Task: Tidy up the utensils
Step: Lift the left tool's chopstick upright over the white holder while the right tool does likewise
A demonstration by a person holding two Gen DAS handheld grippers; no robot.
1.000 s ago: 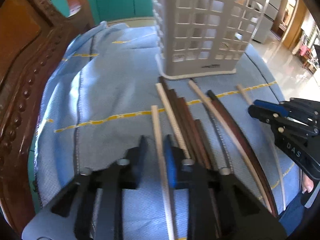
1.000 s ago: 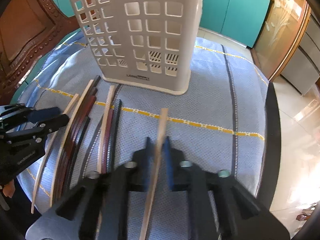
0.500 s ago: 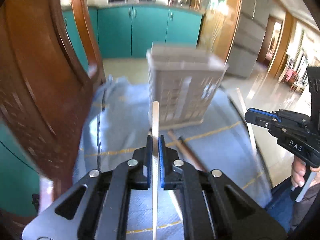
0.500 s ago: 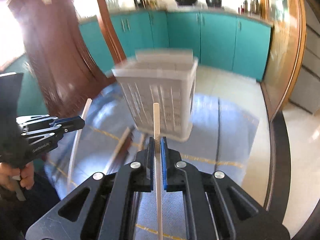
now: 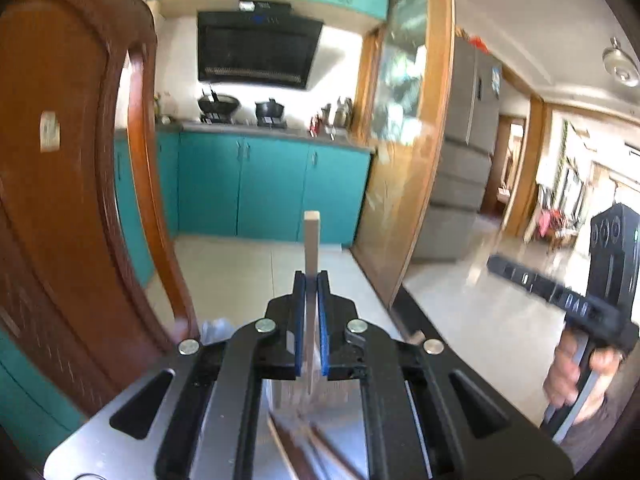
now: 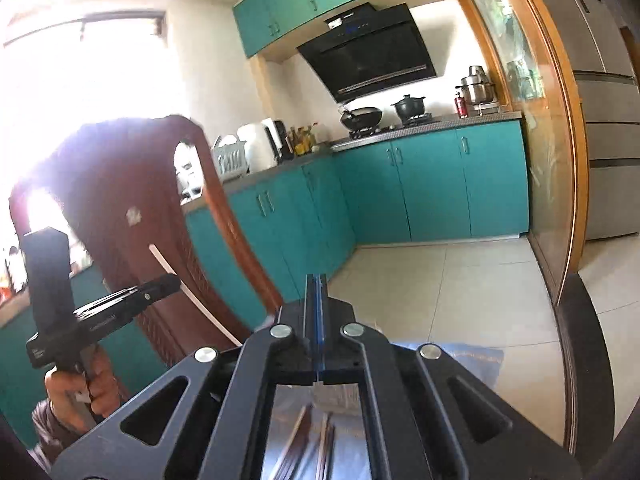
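My left gripper (image 5: 311, 280) is shut on a pale wooden chopstick (image 5: 311, 240) that sticks out ahead of its blue pads. In the right wrist view, the left gripper (image 6: 174, 280) holds that chopstick (image 6: 192, 296) slanting in front of the chair. My right gripper (image 6: 317, 280) has its pads pressed together. No chopstick shows ahead of them, only a pale sliver at their rear end. The left wrist view shows the right gripper (image 5: 494, 261) blurred at the right. Far below lie several blurred chopsticks (image 6: 320, 444) and the white basket (image 6: 340, 394).
A carved wooden chair back (image 5: 60, 200) rises close on the left. Teal kitchen cabinets (image 5: 272, 188) and a tiled floor lie ahead, a wood-framed glass door (image 5: 404, 160) to the right. The blue cloth (image 6: 476, 356) shows low down. A hand (image 5: 572, 368) grips the right tool.
Both grippers have risen from the cloth and tipped up, so the kitchen fills both views. The left carried its chopstick up. The chopstick ahead of the right jaws no longer shows.
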